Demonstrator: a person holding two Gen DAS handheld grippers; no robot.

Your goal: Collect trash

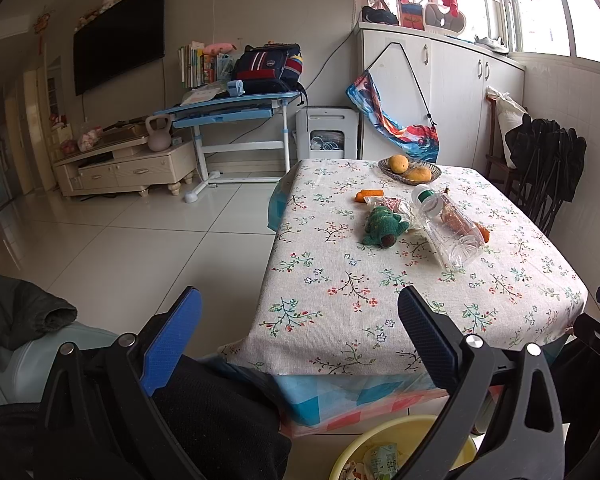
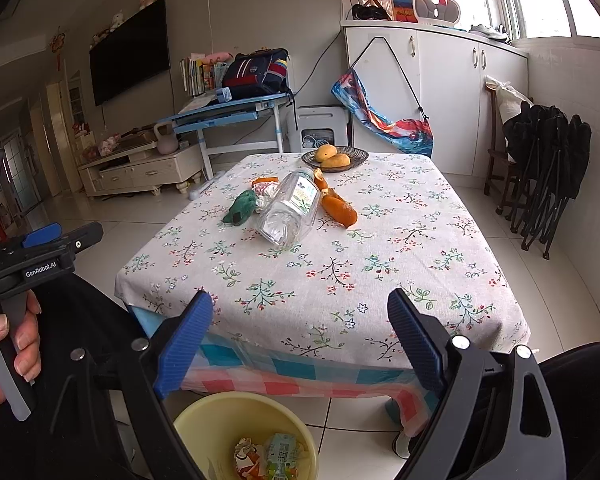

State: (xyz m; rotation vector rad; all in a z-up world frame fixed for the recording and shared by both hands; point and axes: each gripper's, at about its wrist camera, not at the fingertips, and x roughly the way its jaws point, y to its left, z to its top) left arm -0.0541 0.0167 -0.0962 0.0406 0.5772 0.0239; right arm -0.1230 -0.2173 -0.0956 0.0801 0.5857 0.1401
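Nearest, the yellow bin (image 2: 204, 416) stood on the floor below the tabletop's (image 2: 380, 264) front edge, a few crumpled cartons (image 2: 276, 456) already in it; both the left gripper (image 1: 300, 332) and the right gripper (image 2: 300, 332) hung short of the cloth with jaws wide and nothing between them. Farther on, mid-tabletop and well apart from either gripper, lay the plastic bottle (image 2: 290, 210) on its side — clear, seemingly empty, green-capped, its label up; it looked light and thin-walled, likely to roll or dent, so the jaws should probably close across its body near the label rather than at the slick base. Touching it lay orange peels (image 2: 340, 208) — soft, limp, best pinched at a raised edge; beside them a crinkled wrapper (image 2: 264, 192) and a green plush toy (image 2: 242, 208); beyond, a fruit dish (image 2: 358, 156).
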